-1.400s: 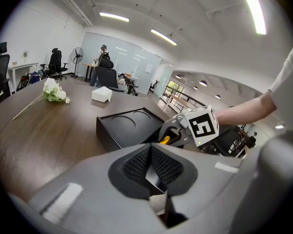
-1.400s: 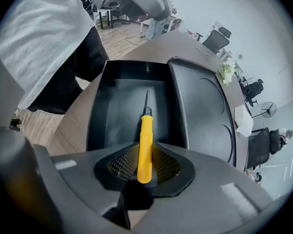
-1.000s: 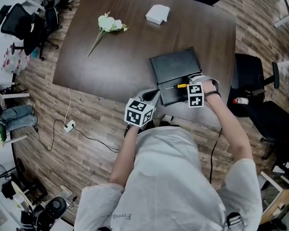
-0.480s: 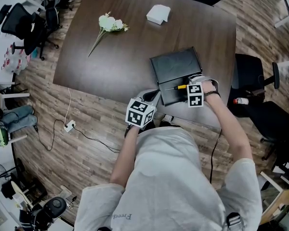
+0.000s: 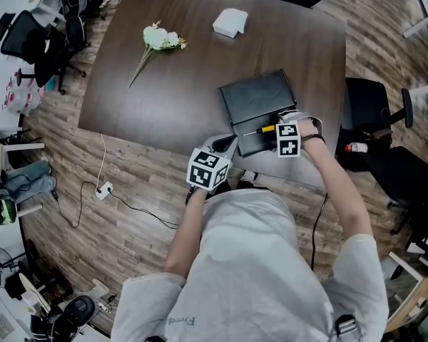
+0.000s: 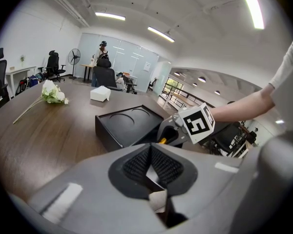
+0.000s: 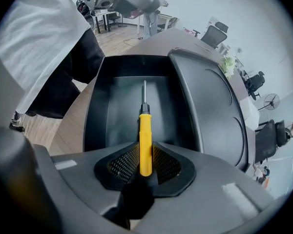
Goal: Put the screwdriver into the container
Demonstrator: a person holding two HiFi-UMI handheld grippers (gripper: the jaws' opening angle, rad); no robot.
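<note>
1 screwdriver (image 7: 145, 143): yellow handle, silver shaft. 1 container (image 7: 212, 111): matte black. Desk (image 5: 185, 98): dark brown woodgrain. Flowers (image 5: 159, 37), far left: white, green stems. Box (image 5: 230, 22), far: white. Floor (image 5: 132, 180): grey-brown planks.

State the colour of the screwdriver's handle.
Yellow; the screwdriver shows best in the right gripper view.

Bright ceiling strip lights (image 6: 158, 33), sharp pictures, strong fisheye edges.

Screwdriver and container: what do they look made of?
The screwdriver has a yellow handle, matte and evenly coloured like plastic; its thin grey shaft glints like bare metal. The container is black, smooth, with rounded moulded edges and faint sheen: probably plastic, possibly painted metal.
</note>
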